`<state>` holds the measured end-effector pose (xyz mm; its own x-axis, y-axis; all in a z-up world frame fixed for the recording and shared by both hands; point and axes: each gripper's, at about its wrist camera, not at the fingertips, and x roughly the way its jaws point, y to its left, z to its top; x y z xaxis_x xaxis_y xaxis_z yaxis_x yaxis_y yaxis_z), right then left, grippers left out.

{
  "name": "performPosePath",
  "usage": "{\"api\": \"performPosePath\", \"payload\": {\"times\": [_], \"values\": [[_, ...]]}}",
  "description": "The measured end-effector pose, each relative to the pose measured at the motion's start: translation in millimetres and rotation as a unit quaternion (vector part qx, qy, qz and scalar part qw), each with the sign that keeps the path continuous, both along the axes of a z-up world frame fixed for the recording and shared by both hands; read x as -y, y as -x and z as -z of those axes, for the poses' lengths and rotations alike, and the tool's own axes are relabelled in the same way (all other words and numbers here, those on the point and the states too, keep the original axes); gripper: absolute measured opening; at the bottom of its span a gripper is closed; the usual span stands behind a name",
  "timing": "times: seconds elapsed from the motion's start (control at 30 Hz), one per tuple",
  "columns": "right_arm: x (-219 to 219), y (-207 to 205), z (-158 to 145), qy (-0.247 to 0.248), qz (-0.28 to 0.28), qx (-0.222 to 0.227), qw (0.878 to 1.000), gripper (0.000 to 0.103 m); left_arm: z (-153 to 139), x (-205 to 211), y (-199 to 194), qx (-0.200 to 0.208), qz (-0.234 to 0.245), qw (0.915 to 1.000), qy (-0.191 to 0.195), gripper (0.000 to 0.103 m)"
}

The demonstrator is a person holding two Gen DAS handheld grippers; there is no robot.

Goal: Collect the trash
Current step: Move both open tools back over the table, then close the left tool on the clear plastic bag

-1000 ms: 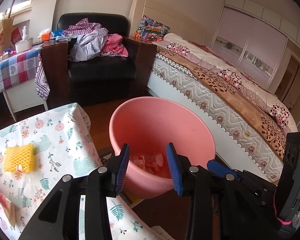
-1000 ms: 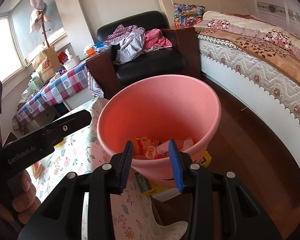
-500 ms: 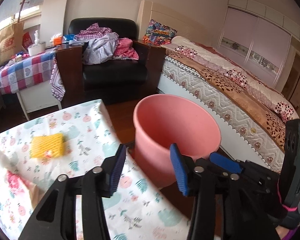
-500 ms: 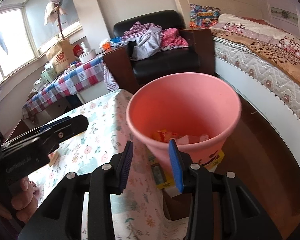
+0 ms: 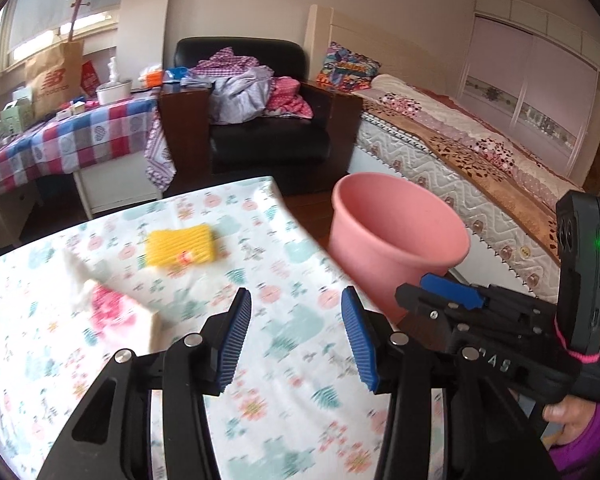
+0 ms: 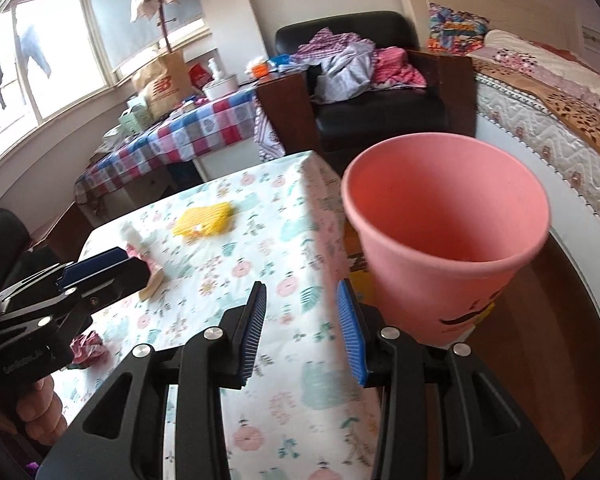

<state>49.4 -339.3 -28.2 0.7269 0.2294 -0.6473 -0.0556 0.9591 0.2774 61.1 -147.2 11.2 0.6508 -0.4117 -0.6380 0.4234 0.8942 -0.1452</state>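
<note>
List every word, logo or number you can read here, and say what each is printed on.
"new balance" with the NB logo: on the brown paper bag on the checked table.
"GenRobot.AI", small and blurred: on the left gripper body.
Embossed letters on the right gripper body: only partly legible.
Black marking on the pink bin: cut off, unreadable.
Small boxes by the bag: too blurred.

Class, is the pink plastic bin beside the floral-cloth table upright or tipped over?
Upright: the pink plastic bin shows its open round mouth facing upward, its base low beside the table.
</note>
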Motion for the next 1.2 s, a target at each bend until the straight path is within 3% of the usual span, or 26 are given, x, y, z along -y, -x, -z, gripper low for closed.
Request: {"api": "performPosePath", "payload": {"times": [0.4,0.7,0.9,1.1,1.2], "values": [[-41,-10,6,0.006,-0.045,-0.019,0.999,0.038,4,-80,5,-0.006,-0.072,0.9974,0.002,0.046],[-71,-29,11,0.005,-0.08,-0.037,0.996,0.038,10,-171,-30,-0.018,-0.168,0.9855,-0.007,0.046],[-80,-38,8,0.011,-0.09,-0.038,0.995,0.038,23,-198,-68,-0.039,-0.182,0.9825,-0.014,0.046],[-83,-50,15,0.014,-0.091,-0.054,0.994,0.038,38,-192,-102,-0.046,-0.17,0.9839,-0.034,0.046],[-85,-56,19,0.017,-0.093,-0.059,0.994,0.038,46,-194,-116,-0.056,-0.167,0.984,-0.024,0.046]]}}
